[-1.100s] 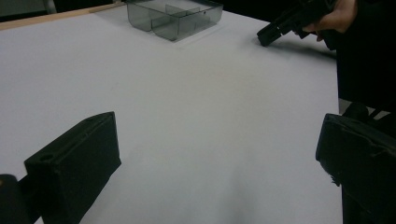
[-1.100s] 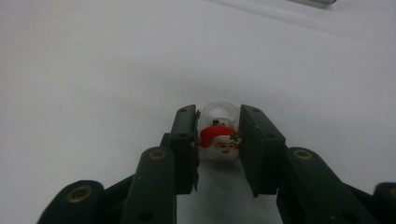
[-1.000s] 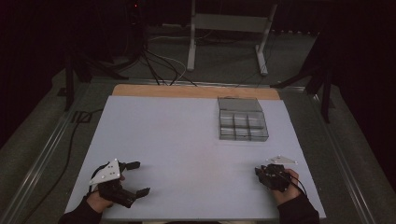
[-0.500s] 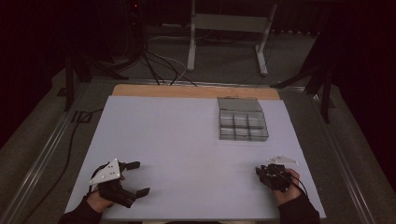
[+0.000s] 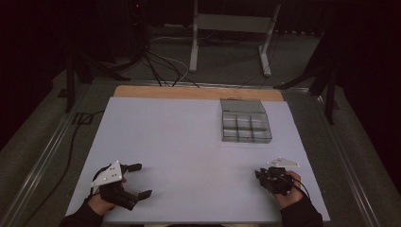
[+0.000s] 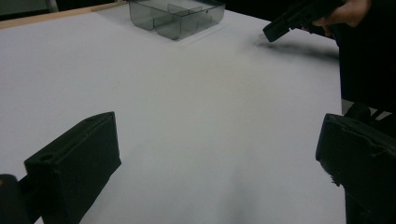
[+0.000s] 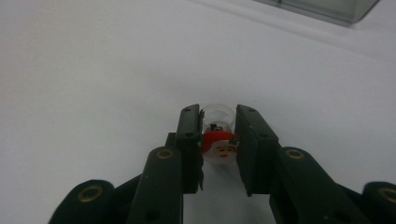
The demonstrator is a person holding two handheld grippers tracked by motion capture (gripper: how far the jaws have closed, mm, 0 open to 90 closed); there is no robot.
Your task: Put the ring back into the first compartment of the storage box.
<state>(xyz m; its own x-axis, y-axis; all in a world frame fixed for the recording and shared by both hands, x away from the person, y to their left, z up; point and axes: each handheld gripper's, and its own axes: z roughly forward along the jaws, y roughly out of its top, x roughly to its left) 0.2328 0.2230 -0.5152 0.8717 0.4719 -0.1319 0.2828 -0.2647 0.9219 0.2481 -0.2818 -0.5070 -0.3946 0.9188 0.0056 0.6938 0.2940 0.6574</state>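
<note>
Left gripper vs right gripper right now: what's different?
The left gripper has its jaws wide apart with nothing between them; the right gripper is shut on a small clear Santa charm. The left one sits at the table's near left corner, the right one near right. Both are black and hand-held.

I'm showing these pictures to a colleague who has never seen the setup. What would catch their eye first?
Probably the small clear trinket with a red-capped Santa face, clamped between the jaws of the right gripper low over the white table. Next, the grey see-through compartment box at the table's far right side. The left gripper rests at the near left corner, its jaws wide open.
</note>
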